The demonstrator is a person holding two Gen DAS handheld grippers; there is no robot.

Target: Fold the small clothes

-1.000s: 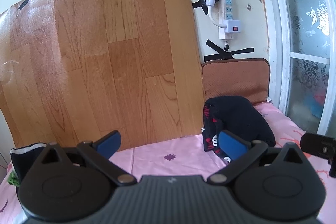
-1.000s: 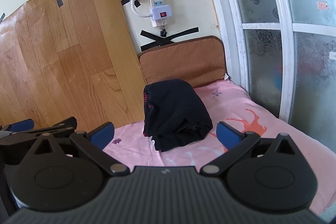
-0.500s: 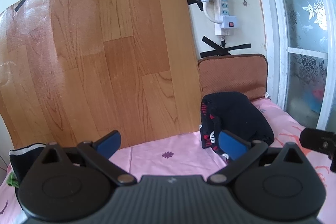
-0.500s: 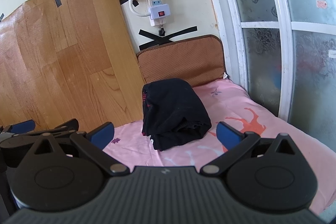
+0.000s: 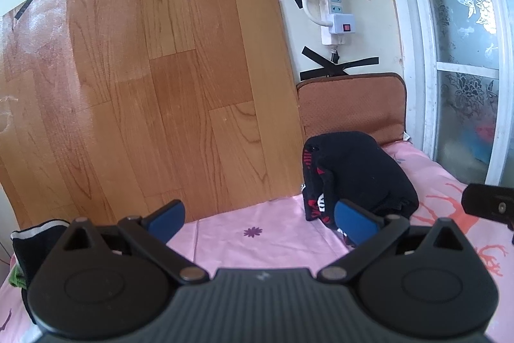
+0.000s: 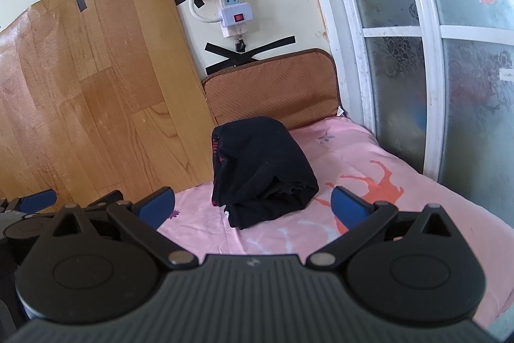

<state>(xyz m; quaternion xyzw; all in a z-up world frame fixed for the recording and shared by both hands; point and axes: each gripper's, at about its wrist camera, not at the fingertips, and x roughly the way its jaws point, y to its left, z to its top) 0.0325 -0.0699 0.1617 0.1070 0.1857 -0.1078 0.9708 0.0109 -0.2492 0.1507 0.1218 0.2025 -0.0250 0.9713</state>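
A folded black garment with red and white print (image 5: 356, 172) lies on the pink sheet (image 5: 266, 233) at the back right, against a brown cushion (image 5: 353, 105); it also shows in the right wrist view (image 6: 260, 169). My left gripper (image 5: 260, 214) is open and empty, held above the sheet to the left of the garment. My right gripper (image 6: 253, 201) is open and empty, in front of the garment. Another dark garment with a white-striped hem (image 5: 29, 240) lies at the far left. The left gripper (image 6: 29, 201) shows at the left of the right wrist view.
A wood-pattern board (image 5: 144, 69) is taped to the wall behind the bed. A power strip with a lamp (image 5: 334, 12) hangs on the wall. A frosted glass door (image 6: 433, 53) bounds the right side. Part of the right gripper (image 5: 491, 201) shows at the right edge.
Both grippers have tilted and risen slightly, so the scene sits a little lower and nearer in both views. Both stay open and empty. The garments have not moved.
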